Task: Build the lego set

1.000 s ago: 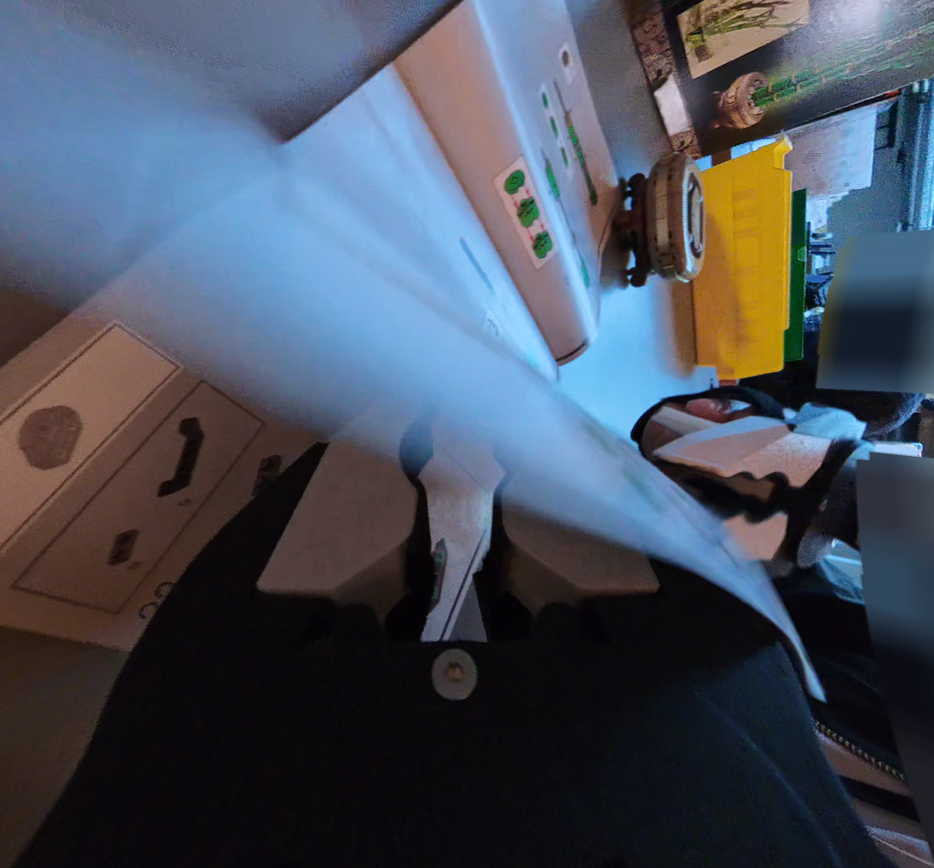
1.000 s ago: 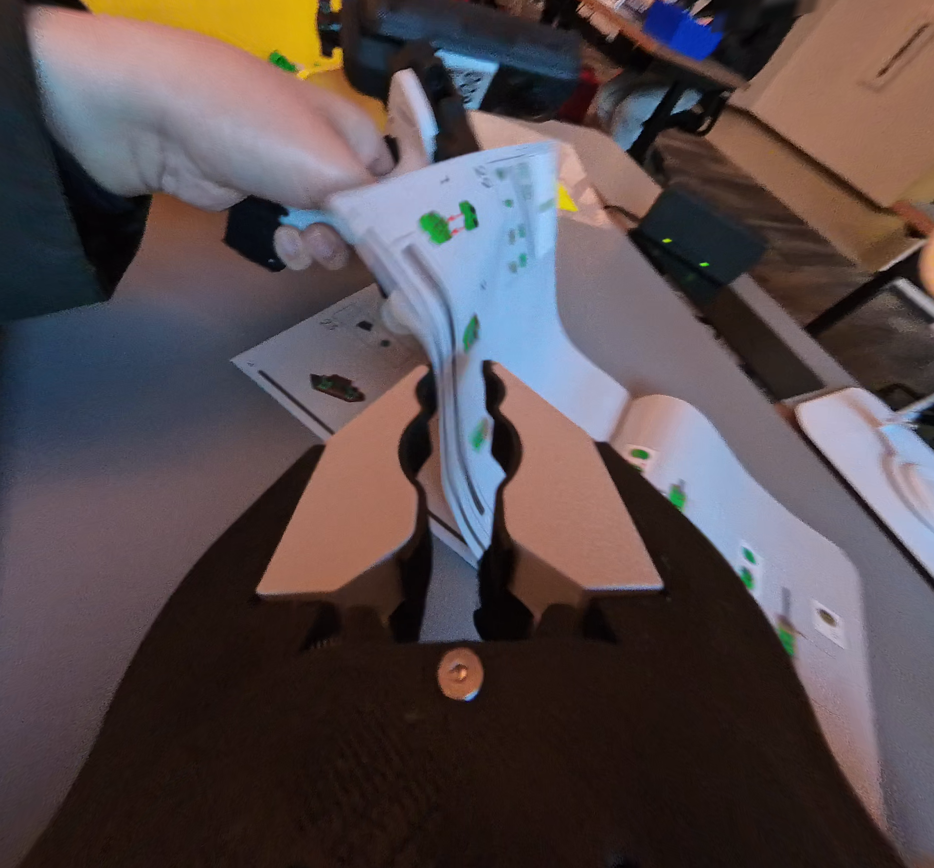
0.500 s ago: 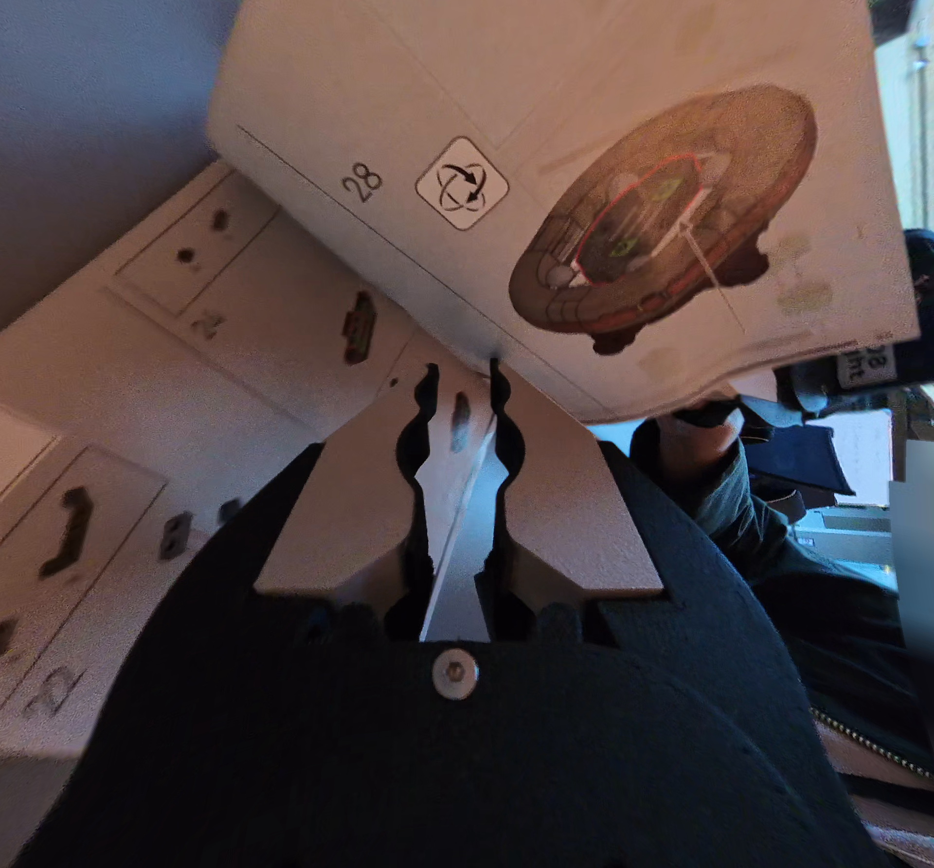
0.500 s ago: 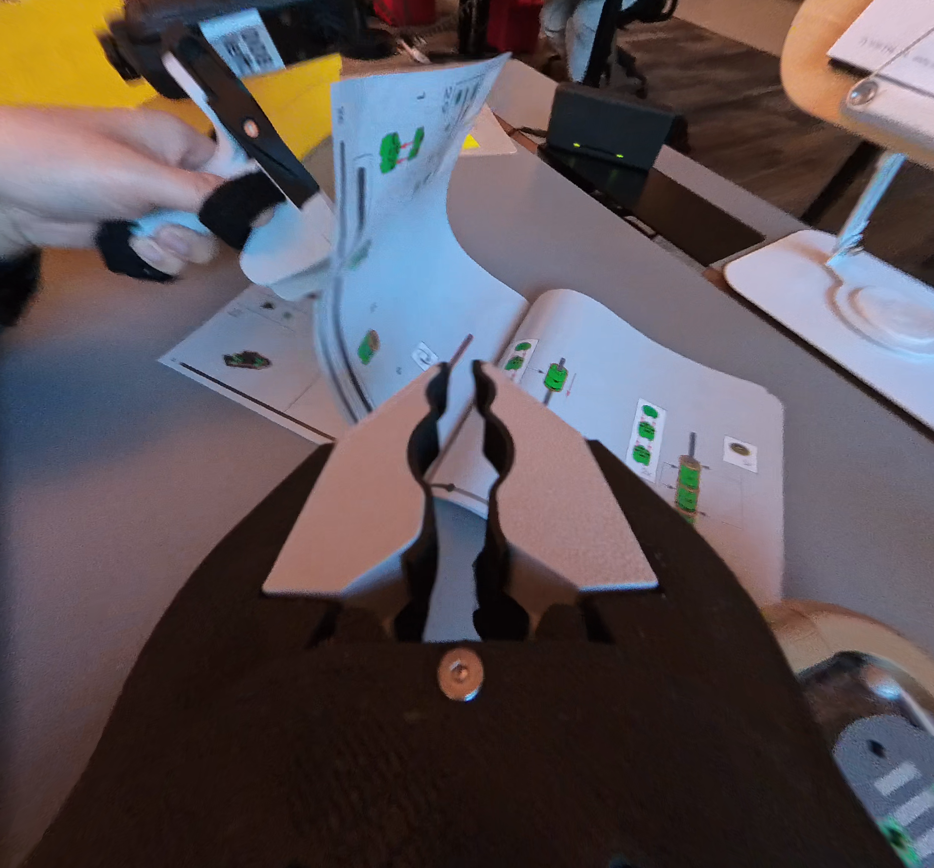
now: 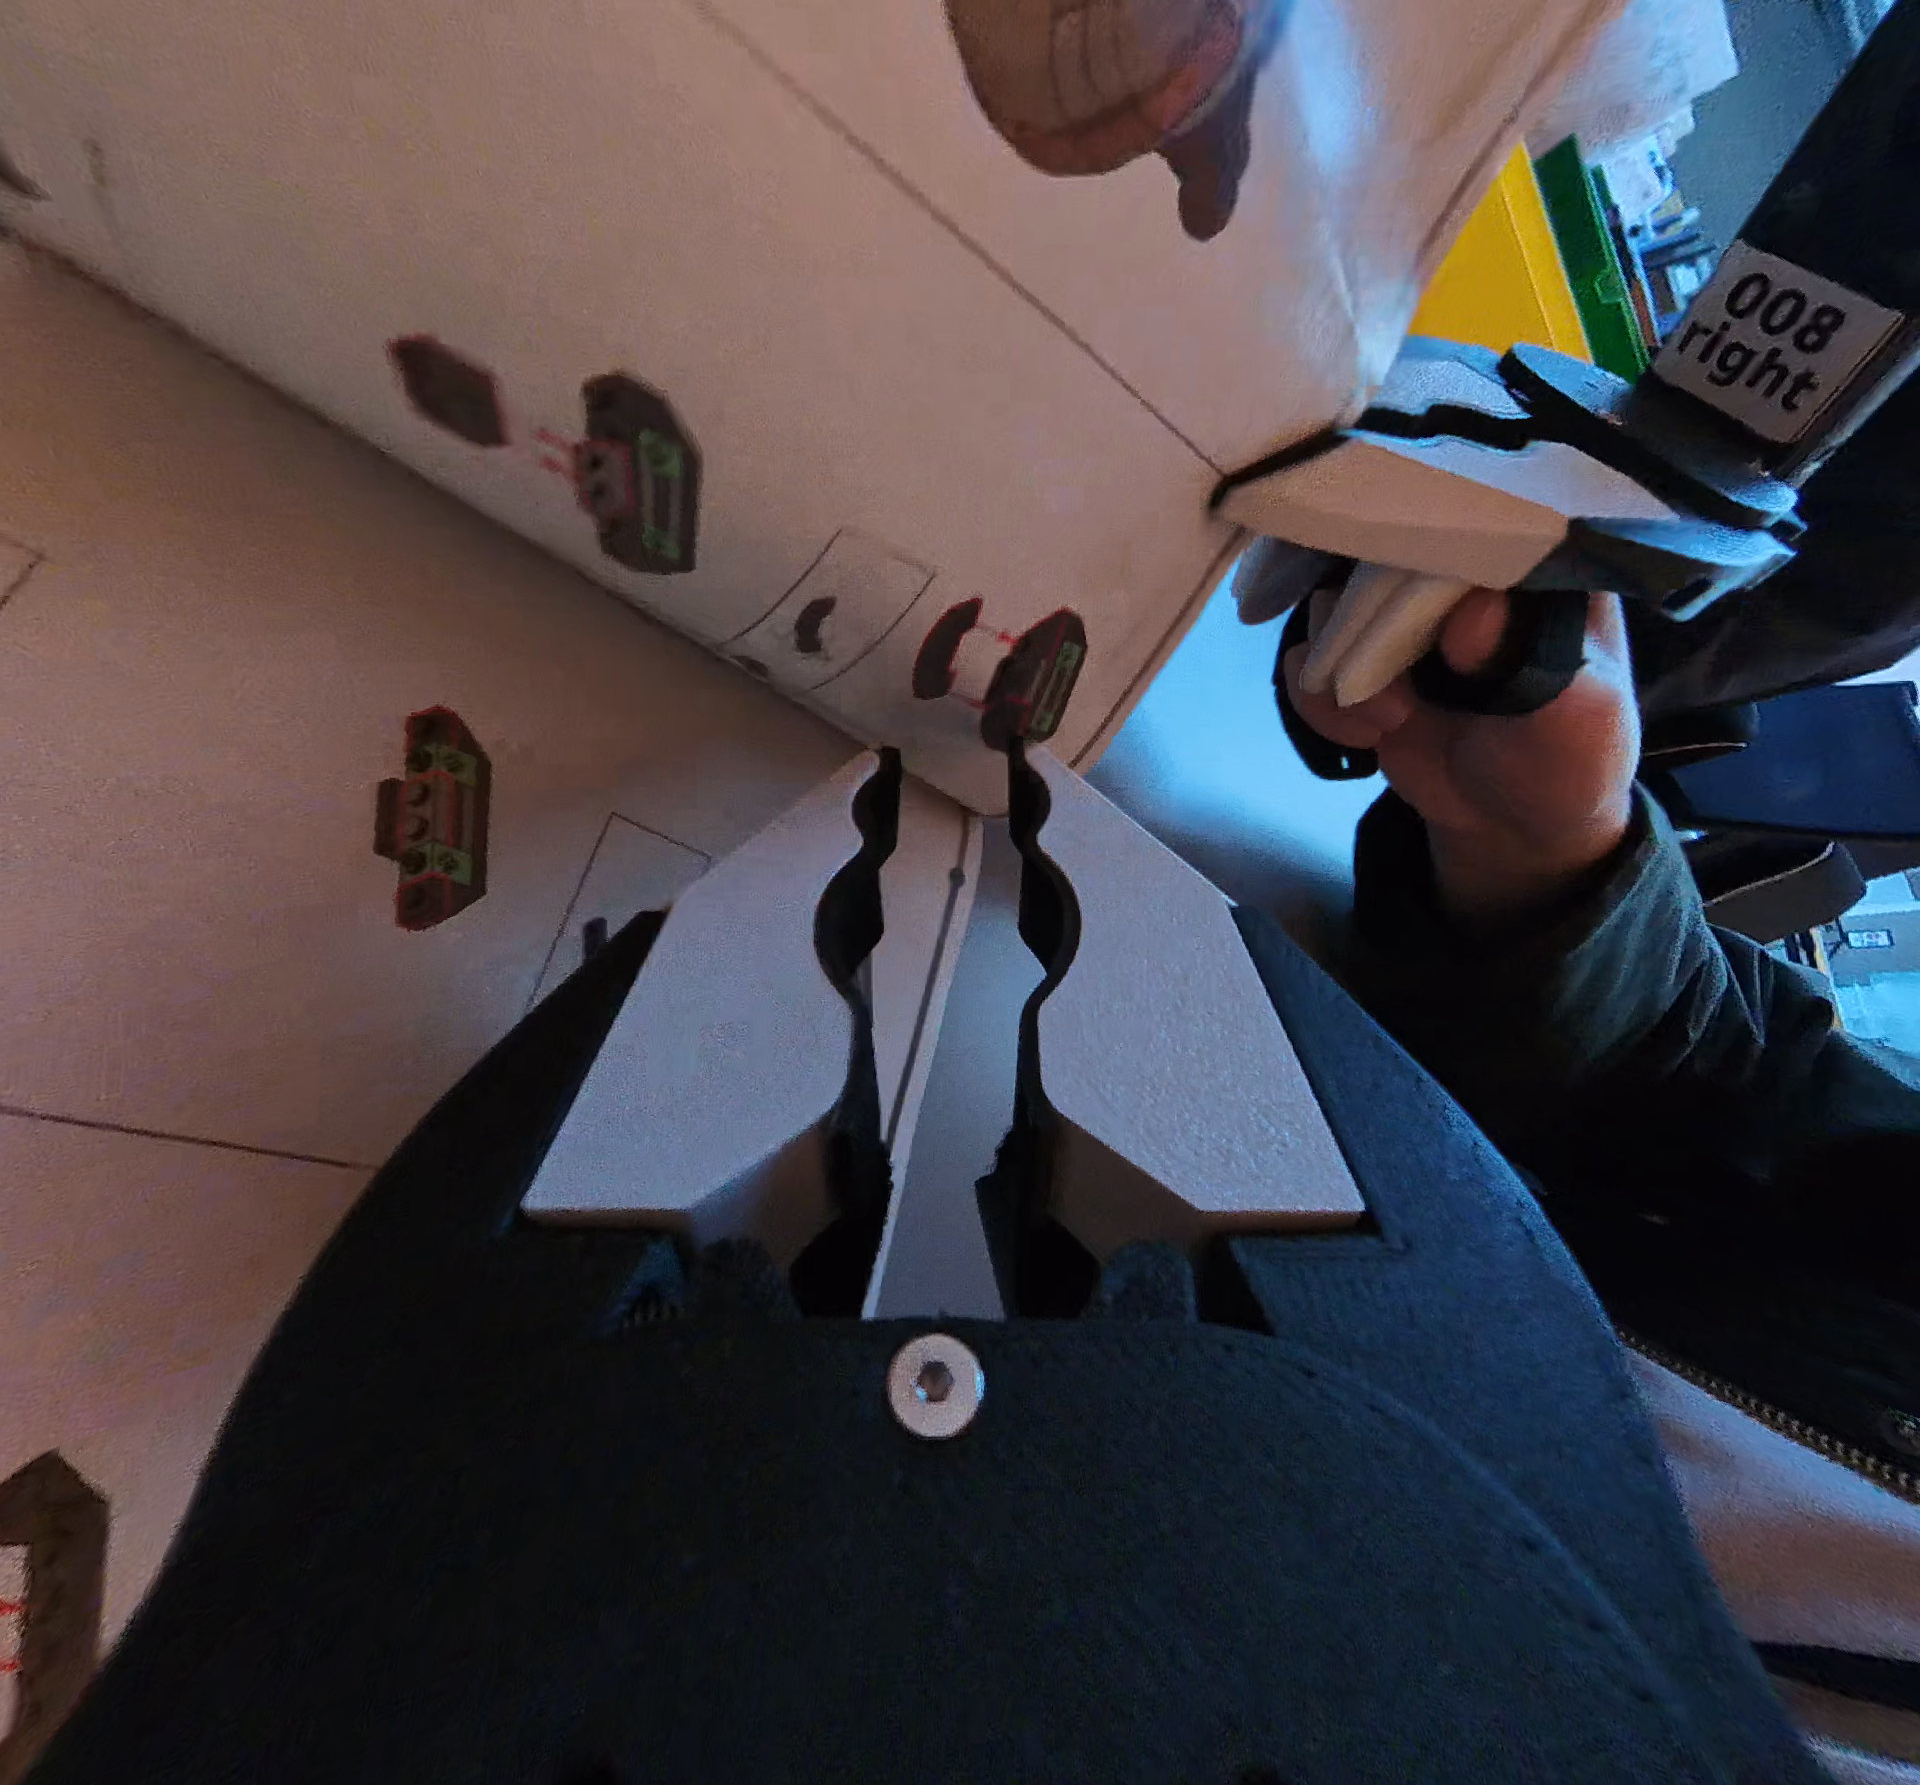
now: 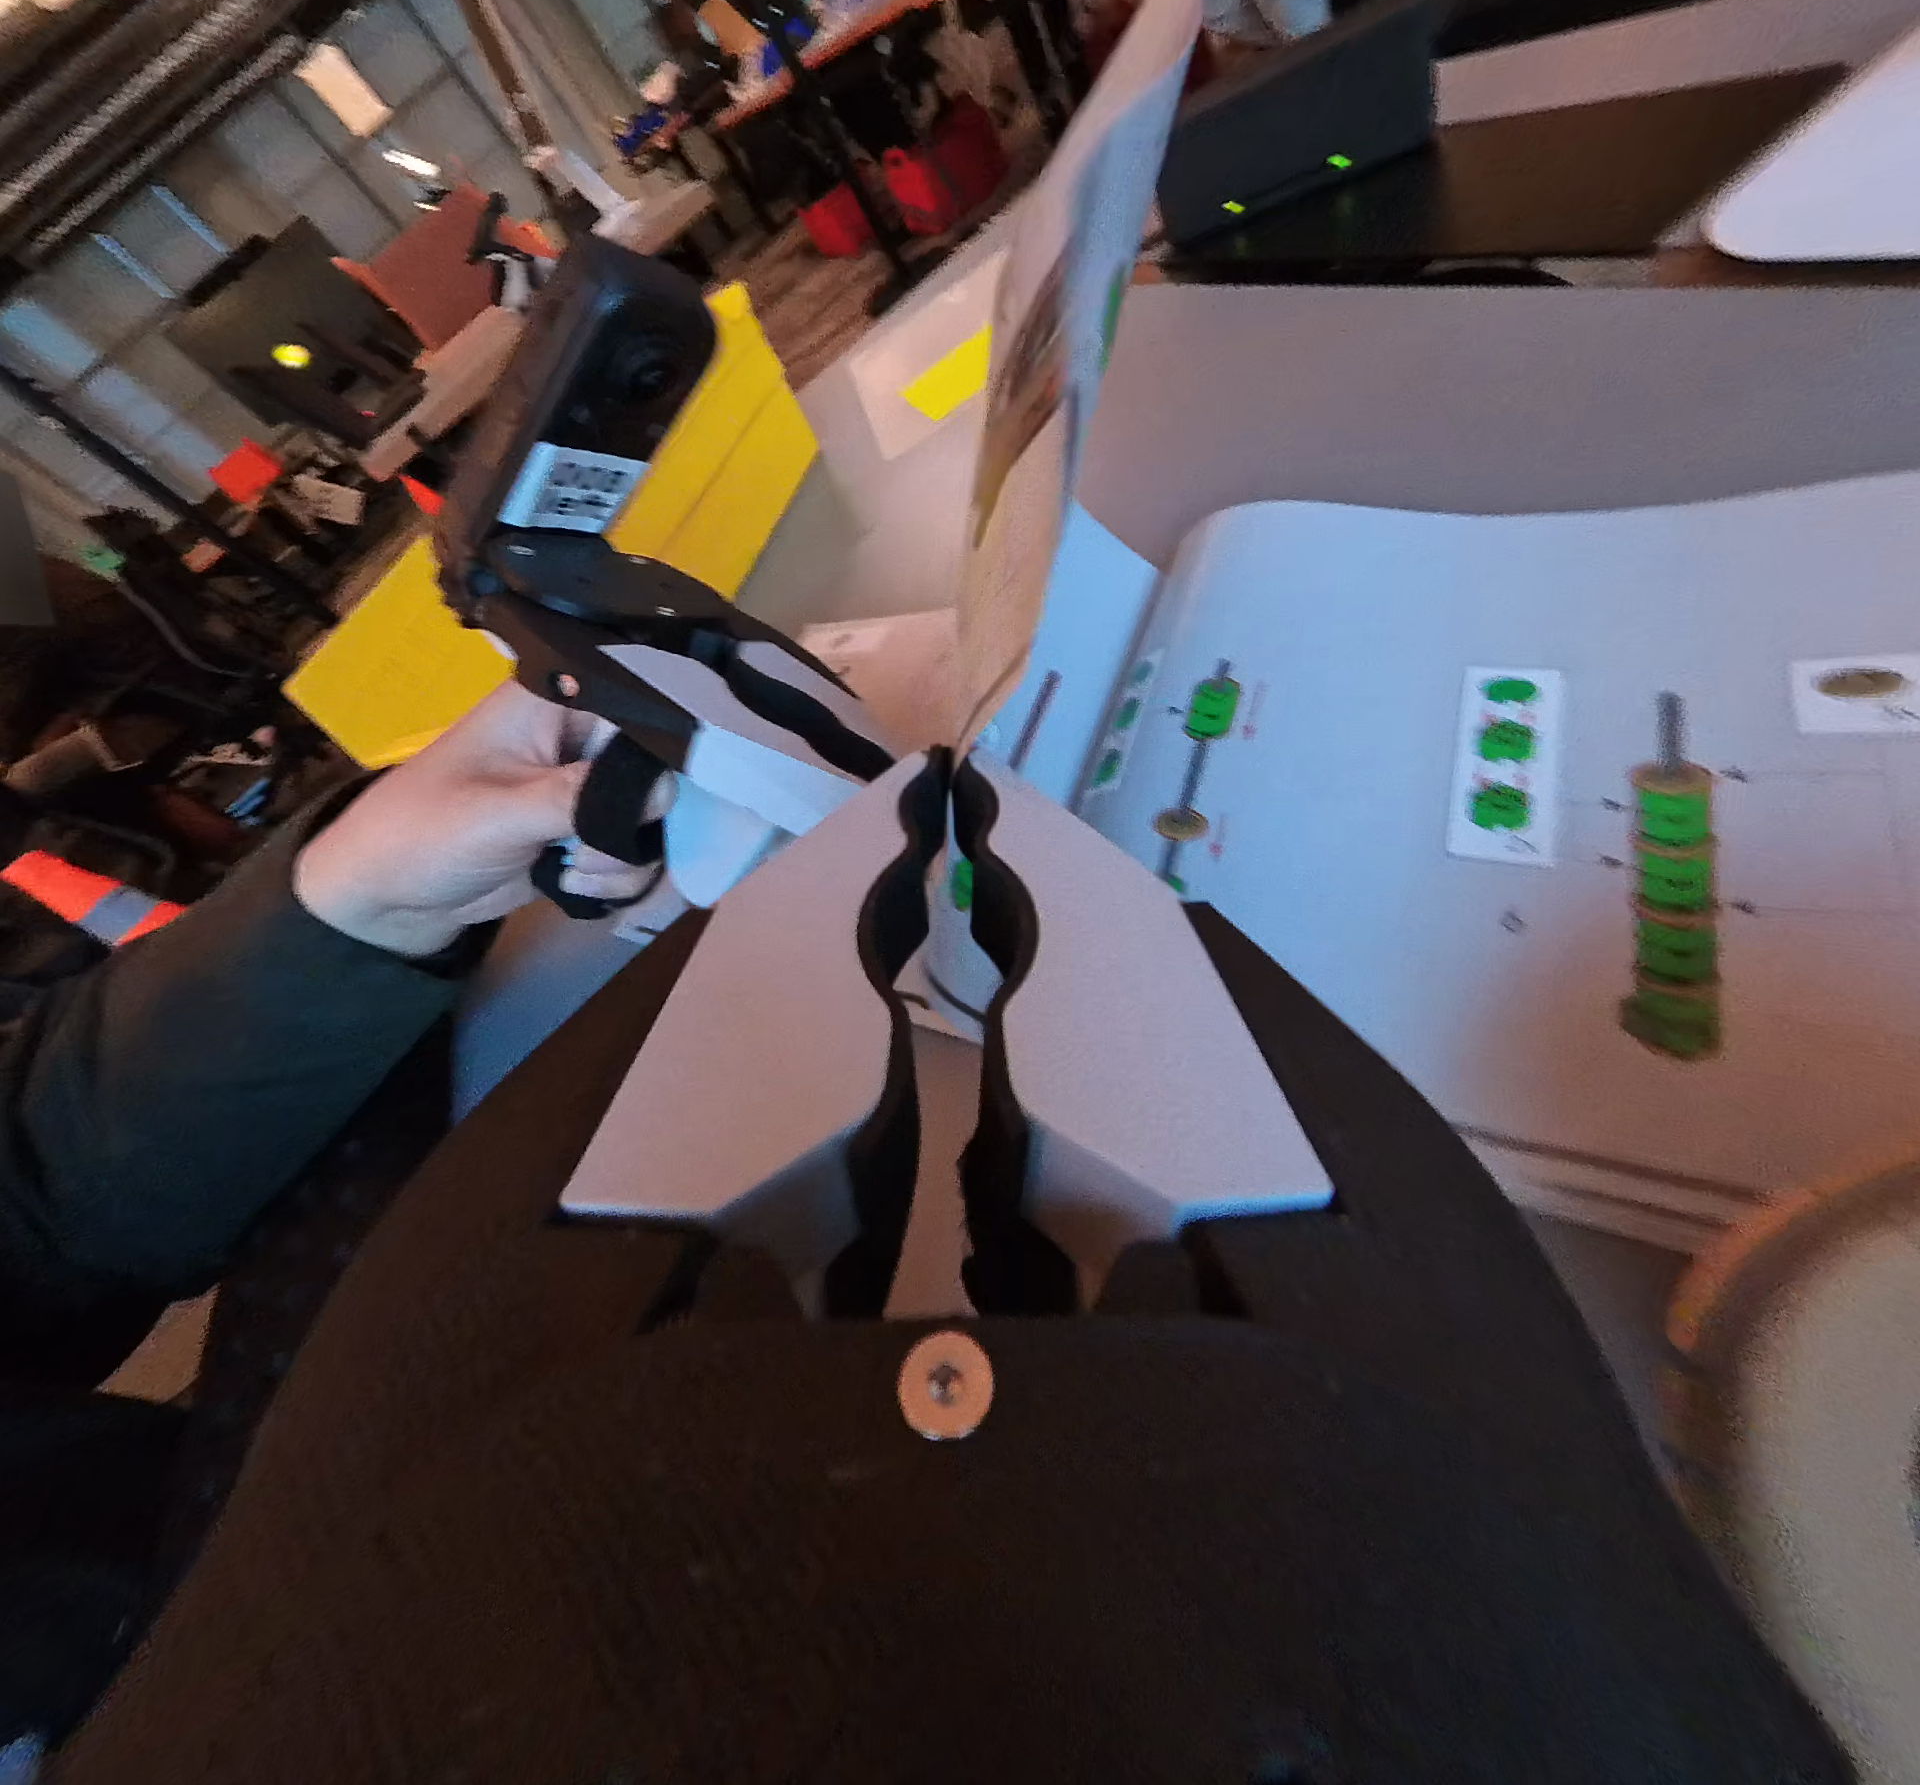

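Observation:
The Lego instruction booklet (image 6: 1455,696) lies open on the grey table (image 6: 1455,385), showing green stacked pieces. One page (image 6: 1070,385) stands up from it. My right gripper (image 6: 945,759) is shut on that page's lower edge. In the left wrist view the same page (image 5: 727,177) hangs overhead, and the right gripper (image 5: 1226,488) pinches its edge. My left gripper (image 5: 948,769) is a little open, with the page's corner just at its tips and the flat pages (image 5: 208,904) below. In the right wrist view the left gripper (image 6: 868,727) sits left of the page, jaws apart.
A yellow box (image 6: 727,447) stands behind the booklet and also shows in the left wrist view (image 5: 1496,281). A black device with green lights (image 6: 1299,146) and a white base (image 6: 1829,177) are at the back right. A blurred round tan object (image 6: 1787,1372) is near the right. A person's hands (image 6: 436,831) (image 5: 1496,748) hold the grippers. Tip to tip, the grippers are about 6 cm apart.
My right gripper has closed on a single page and holds it upright. My left gripper has let its bundle of pages go and now sits low beside the lifted page.

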`<state>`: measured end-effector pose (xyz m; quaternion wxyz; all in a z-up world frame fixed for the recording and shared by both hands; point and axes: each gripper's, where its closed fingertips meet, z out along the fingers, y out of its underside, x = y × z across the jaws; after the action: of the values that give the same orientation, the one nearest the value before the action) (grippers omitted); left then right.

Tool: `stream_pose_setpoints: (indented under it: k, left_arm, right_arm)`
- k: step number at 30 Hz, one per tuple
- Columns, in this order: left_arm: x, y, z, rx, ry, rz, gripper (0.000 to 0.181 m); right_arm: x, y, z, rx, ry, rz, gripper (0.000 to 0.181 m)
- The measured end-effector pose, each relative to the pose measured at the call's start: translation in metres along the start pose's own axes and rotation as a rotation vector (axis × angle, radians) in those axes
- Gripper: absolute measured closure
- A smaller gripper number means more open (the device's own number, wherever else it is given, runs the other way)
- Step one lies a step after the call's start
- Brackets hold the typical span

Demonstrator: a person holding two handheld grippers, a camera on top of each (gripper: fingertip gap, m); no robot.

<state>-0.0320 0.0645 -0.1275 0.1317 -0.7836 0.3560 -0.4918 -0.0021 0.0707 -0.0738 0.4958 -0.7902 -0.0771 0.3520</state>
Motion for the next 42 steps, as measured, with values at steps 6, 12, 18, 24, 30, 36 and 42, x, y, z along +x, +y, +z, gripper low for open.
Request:
stream_pose_setpoints:
  k: [6, 12, 18, 24, 30, 36, 42]
  left_arm:
    - [-0.017, 0.005, -0.016, -0.036, -0.137, 0.036, 0.17]
    - [-0.024, 0.014, -0.019, -0.102, -0.219, 0.086, 0.174]
    - [-0.031, 0.032, -0.013, -0.218, -0.276, 0.144, 0.181]
    - [-0.033, 0.039, -0.022, -0.263, -0.255, 0.125, 0.181]
    - [-0.046, 0.04, -0.04, -0.307, -0.319, 0.186, 0.181]
    - [-0.074, 0.016, -0.07, -0.253, -0.596, 0.353, 0.181]
    - [-0.042, -0.055, -0.126, 0.22, -0.637, 0.426, 0.181]
  right_arm:
    - [0.058, 0.006, -0.031, -0.094, 0.364, -0.063, 0.159]
    - [0.082, -0.022, -0.063, -0.082, 0.725, -0.363, 0.117]
    - [0.022, -0.051, -0.049, 0.101, 0.626, -0.662, 0.144]
    - [0.007, 0.053, 0.028, -0.331, 0.361, -0.696, 0.171]
    - [0.02, 0.071, 0.035, -0.417, 0.384, -0.637, 0.171]
    - [0.024, 0.077, 0.036, -0.411, 0.346, -0.482, 0.171]
    - [-0.046, 0.069, 0.053, -0.276, 0.035, -0.691, 0.139]
